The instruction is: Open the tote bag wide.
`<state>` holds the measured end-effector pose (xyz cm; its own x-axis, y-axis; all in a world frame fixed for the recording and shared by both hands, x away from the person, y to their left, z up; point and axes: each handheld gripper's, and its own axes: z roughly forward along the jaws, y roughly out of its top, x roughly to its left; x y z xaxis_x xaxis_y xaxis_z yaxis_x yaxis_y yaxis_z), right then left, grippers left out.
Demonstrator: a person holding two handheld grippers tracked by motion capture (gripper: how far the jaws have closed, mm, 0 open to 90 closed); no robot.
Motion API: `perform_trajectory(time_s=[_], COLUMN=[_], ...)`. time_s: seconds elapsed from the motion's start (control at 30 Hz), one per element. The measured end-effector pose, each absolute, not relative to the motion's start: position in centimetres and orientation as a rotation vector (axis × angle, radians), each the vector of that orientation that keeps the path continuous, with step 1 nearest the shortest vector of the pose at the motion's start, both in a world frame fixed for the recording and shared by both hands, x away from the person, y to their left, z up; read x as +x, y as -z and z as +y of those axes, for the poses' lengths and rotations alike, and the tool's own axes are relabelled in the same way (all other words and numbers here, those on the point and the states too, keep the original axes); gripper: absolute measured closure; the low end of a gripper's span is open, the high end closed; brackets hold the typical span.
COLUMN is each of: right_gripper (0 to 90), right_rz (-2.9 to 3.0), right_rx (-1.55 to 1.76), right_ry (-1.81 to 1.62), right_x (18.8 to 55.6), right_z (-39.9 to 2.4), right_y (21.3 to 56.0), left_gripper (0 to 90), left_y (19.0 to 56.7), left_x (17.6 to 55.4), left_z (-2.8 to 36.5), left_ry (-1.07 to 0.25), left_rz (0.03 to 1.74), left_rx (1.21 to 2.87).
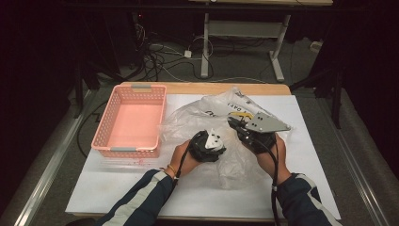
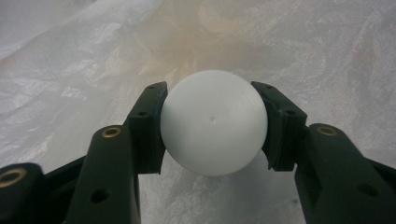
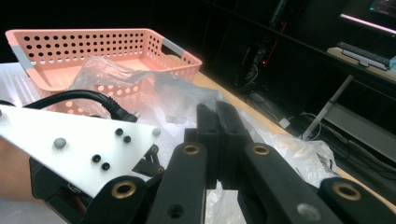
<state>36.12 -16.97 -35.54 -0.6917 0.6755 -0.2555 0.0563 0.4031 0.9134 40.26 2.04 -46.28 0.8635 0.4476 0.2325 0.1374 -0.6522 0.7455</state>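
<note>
The left tool (image 2: pixel 212 126) is gripping a white ball (image 2: pixel 214 122) over the plastic bag (image 1: pixel 221 117); the right tool (image 3: pixel 219 140) is pinching bag film. Slackening jaws risk the ball rolling off beside the bag.

A smooth white ball (image 2: pixel 214 122) sits clamped between 2 black jaws above a crumpled, translucent plastic bag (image 1: pixel 211 117), which sprawls across the white tabletop beside a pink basket.
</note>
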Motion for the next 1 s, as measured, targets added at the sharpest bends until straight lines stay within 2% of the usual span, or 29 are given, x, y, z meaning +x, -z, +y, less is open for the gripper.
perform_trajectory(time_s=[0.13, 0.33, 0.6, 0.7, 0.77, 0.9, 1.0], right_gripper=[90.0, 90.0, 90.0, 90.0, 90.0, 90.0, 90.0], right_rz=[2.052, 2.063, 2.080, 2.081, 2.085, 2.085, 2.083], right_rx=[0.625, 0.626, 0.651, 0.653, 0.652, 0.651, 0.660], right_ry=[-1.291, -1.274, -1.256, -1.243, -1.237, -1.213, -1.207], right_x=[36.2, 36.2, 36.6, 36.6, 36.7, 36.6, 36.7], right_z=[-17.0, -17.3, -18.1, -18.3, -18.4, -18.9, -19.5], right_y=[35.7, 35.8, 36.1, 36.1, 36.1, 36.1, 36.1], left_gripper=[32.7, 30.4, 25.2, 21.9, 21.8, 21.4, 21.4], left_y=[45.5, 43.6, 39.9, 39.8, 39.9, 40.2, 40.5], left_x=[39.9, 36.8, 32.5, 32.9, 33.9, 35.4, 36.3], left_z=[2.8, 4.3, 10.9, 13.1, 14.2, 15.4, 15.9], left_ry=[-0.542, -0.624, -0.730, -0.753, -0.717, -0.751, -0.715], left_rz=[0.452, 0.318, 0.347, 0.432, 0.509, 0.613, 0.684], left_rx=[2.225, 2.265, 2.102, 2.080, 2.084, 2.103, 2.118])
